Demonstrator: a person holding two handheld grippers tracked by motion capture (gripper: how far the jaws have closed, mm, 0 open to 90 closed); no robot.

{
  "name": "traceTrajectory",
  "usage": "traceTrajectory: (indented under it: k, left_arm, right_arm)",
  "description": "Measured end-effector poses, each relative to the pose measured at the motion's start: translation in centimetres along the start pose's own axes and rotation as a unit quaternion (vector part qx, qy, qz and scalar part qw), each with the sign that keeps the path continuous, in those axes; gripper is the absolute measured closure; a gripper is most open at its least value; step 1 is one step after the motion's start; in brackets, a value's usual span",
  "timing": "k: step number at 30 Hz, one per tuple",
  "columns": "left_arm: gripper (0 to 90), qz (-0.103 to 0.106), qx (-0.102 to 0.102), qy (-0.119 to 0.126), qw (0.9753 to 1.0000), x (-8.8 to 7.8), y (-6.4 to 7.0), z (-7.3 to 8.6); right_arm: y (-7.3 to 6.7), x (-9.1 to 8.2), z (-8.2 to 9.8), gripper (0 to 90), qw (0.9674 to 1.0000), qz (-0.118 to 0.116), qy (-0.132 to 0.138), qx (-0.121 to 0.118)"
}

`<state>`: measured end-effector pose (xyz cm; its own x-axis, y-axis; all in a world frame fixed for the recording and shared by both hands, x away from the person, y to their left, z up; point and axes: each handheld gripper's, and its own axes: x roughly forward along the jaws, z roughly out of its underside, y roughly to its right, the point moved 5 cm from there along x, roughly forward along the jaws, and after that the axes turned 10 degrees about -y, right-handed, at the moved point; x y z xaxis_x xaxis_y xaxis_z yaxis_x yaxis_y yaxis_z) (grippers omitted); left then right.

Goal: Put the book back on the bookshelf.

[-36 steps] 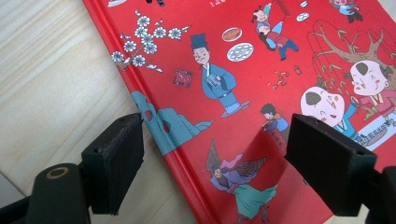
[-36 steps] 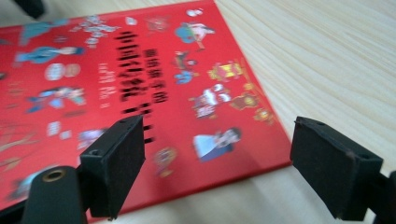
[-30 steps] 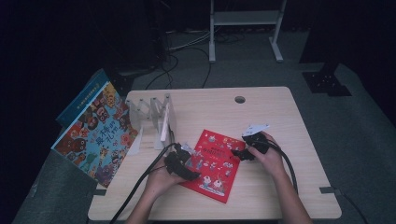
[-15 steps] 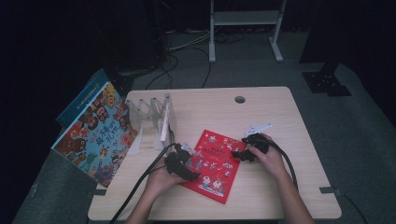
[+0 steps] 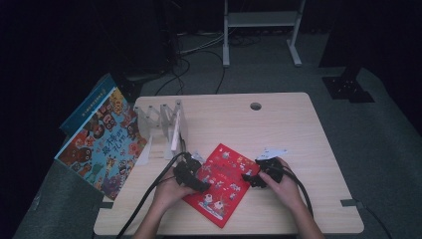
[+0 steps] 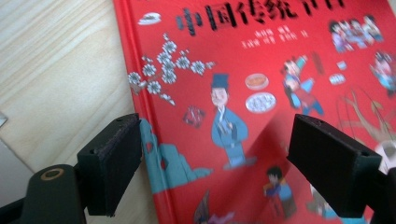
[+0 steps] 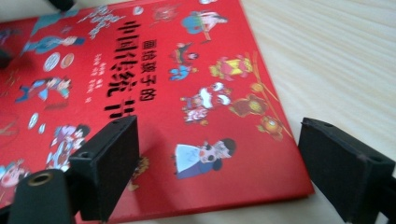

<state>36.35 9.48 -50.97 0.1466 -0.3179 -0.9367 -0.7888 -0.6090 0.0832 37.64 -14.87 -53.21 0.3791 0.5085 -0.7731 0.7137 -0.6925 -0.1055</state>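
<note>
Red book (image 5: pixel 219 184) is lying flat, near-centre on the table (image 5: pixel 298 129). Left gripper (image 5: pixel 191 178) and right gripper (image 5: pixel 259 178) are flanking it, jaws spread (right's just widening). Likely stiff, slick-covered; pinching an edge suits.

The red book (image 6: pixel 261 93) has a glossy, smooth cover; the surface (image 7: pixel 336 60) is pale matt wood grain; the jaws look matt black plastic.

Red picture book (image 5: pixel 222 183), closed, flat on table, skewed
</note>
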Motion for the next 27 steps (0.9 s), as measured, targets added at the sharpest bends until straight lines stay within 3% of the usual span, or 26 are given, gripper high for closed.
traceTrajectory:
  k: [10, 14, 16, 23, 27]
  left_arm:
    - [15.2, 0.006, -0.002, -0.004, 1.0000, 0.3, -0.1, 0.1]
    - [15.2, 0.020, -0.009, -0.004, 0.9998, 0.4, -0.1, 0.2]
    - [14.8, 0.025, -0.011, -0.002, 0.9996, 0.5, -0.2, 0.3]
    - [12.2, 0.026, -0.005, -0.001, 0.9997, 0.6, -0.3, 0.3]
    - [11.9, 0.026, -0.004, 0.002, 0.9996, 0.6, -0.2, 0.3]
  right_arm:
    - [-3.8, -0.3, 1.0, 12.2, 1.0000, 0.001, -0.002, -0.006]
    - [-4.2, -0.7, 1.4, 13.1, 0.9999, 0.005, -0.003, -0.014]
    - [-4.3, -1.3, 1.6, 14.0, 0.9992, 0.023, -0.007, -0.033]
    - [-5.1, -3.2, 3.8, 14.0, 0.9986, 0.038, -0.009, -0.037]
    - [-5.9, -3.3, 4.4, 14.0, 0.9984, 0.038, -0.013, -0.040]
